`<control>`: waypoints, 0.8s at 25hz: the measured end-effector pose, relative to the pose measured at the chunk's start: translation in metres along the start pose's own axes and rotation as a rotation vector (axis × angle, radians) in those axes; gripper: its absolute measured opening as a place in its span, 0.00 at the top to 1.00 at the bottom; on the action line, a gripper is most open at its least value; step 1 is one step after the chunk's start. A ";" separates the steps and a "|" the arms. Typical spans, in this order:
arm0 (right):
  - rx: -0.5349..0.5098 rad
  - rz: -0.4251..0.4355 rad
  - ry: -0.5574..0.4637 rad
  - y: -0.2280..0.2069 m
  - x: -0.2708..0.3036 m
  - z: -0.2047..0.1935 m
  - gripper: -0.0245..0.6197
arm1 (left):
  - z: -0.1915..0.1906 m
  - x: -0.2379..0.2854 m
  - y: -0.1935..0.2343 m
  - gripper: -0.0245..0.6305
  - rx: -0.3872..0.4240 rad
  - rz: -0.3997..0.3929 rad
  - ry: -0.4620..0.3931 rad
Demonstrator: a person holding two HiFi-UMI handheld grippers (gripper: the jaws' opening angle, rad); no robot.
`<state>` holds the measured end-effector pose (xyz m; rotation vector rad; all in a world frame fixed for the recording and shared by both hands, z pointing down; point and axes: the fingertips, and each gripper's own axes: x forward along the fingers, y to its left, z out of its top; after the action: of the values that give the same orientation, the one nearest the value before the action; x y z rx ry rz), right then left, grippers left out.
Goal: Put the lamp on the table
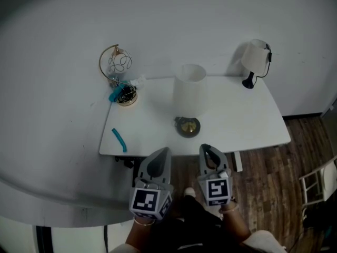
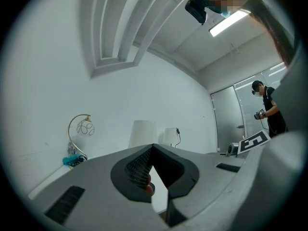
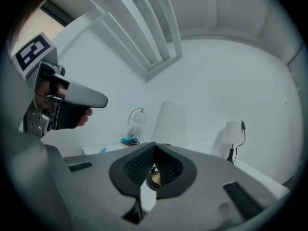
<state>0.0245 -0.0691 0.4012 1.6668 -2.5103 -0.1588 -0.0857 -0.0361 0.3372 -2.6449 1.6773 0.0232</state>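
Three lamps are counted on the white table (image 1: 247,125): tall-shaded lamp (image 1: 189,96) at centre, small shaded lamp (image 1: 255,59) back right, gold wire lamp (image 1: 118,75) back left. One teal strip (image 1: 119,139) is noted. The left gripper (image 1: 164,151) and right gripper (image 1: 205,147) are held at the front edge, jaws together and empty.

White-shaded lamp (image 1: 188,96), upright, round dark base, mid white table (image 1: 247,125)

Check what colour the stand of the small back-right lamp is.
The stand is black; the head view shows it best.
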 end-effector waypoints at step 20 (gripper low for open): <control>0.001 -0.033 -0.035 0.016 -0.062 0.022 0.97 | 0.000 -0.054 -0.022 0.96 -0.010 -0.016 -0.014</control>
<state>0.0298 -0.0056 0.3796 1.7219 -2.5090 -0.1910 -0.0886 0.0224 0.3382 -2.6586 1.6569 0.0494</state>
